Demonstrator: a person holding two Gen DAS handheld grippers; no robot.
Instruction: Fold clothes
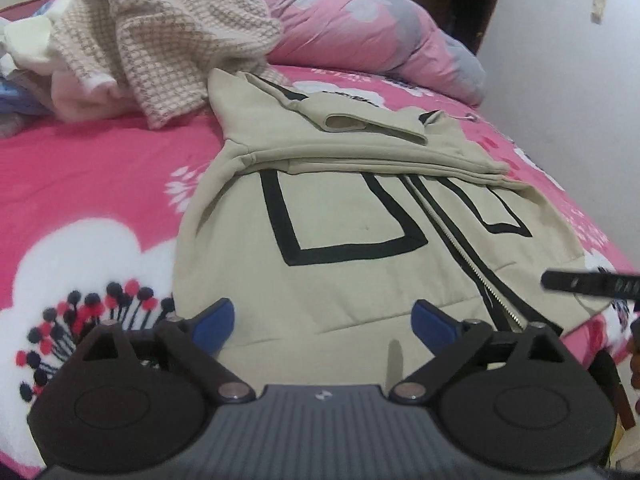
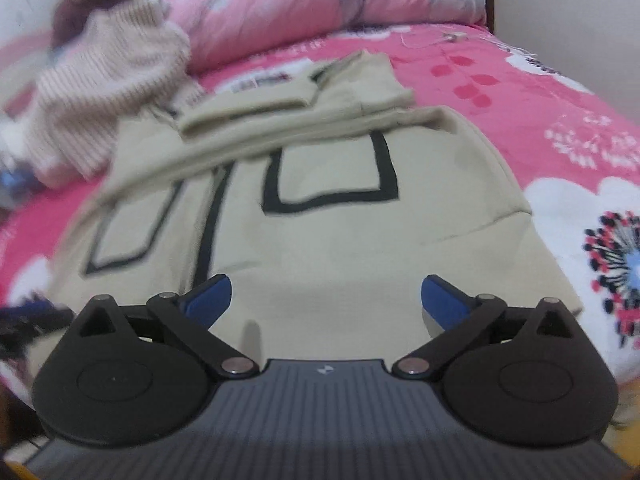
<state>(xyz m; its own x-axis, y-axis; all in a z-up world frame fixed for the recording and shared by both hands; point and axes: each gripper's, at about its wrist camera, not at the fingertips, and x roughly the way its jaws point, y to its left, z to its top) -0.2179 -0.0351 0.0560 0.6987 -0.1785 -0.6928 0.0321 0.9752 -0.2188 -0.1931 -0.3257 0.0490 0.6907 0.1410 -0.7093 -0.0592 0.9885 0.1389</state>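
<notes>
jacket [image 1: 360, 208] flat on bed [image 1: 100, 184], clothes pile [image 1: 132, 44] behind-left, pillow [image 1: 372, 28] behind

Below my left hand-held gripper [image 1: 322, 326], black with blue finger pads [image 1: 214, 320], lies the khaki-beige zip-up jacket [image 1: 352, 240], marked with black rectangular outlines and a black-edged zipper. The bed sheet [image 1: 100, 184] under it is hot pink, printed with white flowers whose stamens are black and red dots. At the upper left of the frame sits a beige-and-cream checked knit garment [image 1: 168, 40]. At the upper right is a pale pink quilt with grey and white blotches [image 1: 360, 28]. My right hand-held gripper [image 2: 326, 300] has the same black body and blue pads.
</notes>
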